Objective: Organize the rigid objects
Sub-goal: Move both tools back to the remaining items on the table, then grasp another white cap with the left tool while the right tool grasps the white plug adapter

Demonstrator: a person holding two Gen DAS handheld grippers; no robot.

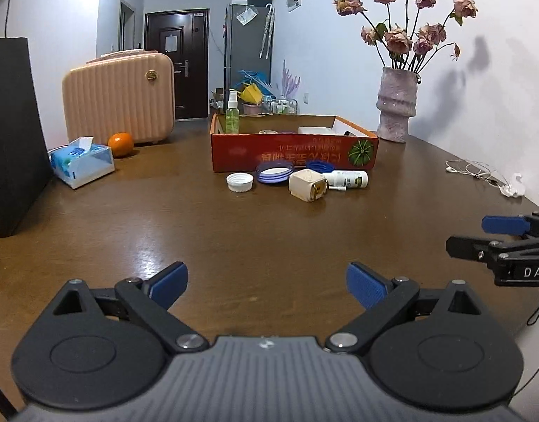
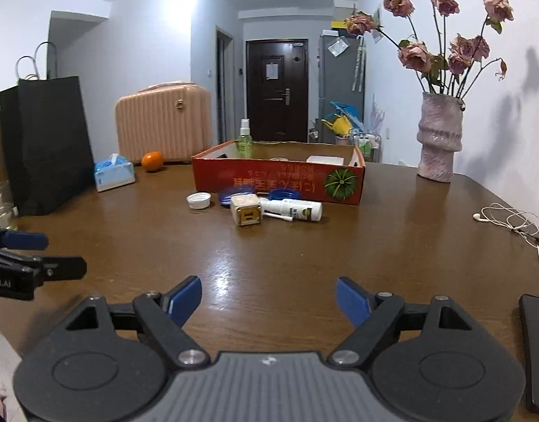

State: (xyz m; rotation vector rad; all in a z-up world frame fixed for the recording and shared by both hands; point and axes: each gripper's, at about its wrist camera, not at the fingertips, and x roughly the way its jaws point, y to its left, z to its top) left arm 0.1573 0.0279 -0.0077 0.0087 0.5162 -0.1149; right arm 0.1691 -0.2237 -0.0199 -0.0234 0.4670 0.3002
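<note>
While both the left gripper (image 1: 267,279) and right gripper (image 2: 268,295) gape empty at bottom centre, the cube adapter (image 1: 307,184), spray bottle (image 1: 346,179) and lids (image 1: 274,172) crowd mid-frame before the red box (image 1: 294,153); a careless reach could scatter neighbours.

Black left gripper (image 1: 267,283), blue pads, silver screws

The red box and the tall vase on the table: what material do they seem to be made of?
The red box looks like printed cardboard: thin brown inner walls, folded edges, matt print. The vase seems to be glazed ceramic or stone-like: a rough pinkish surface with small shiny specks. I cannot tell which.
</note>
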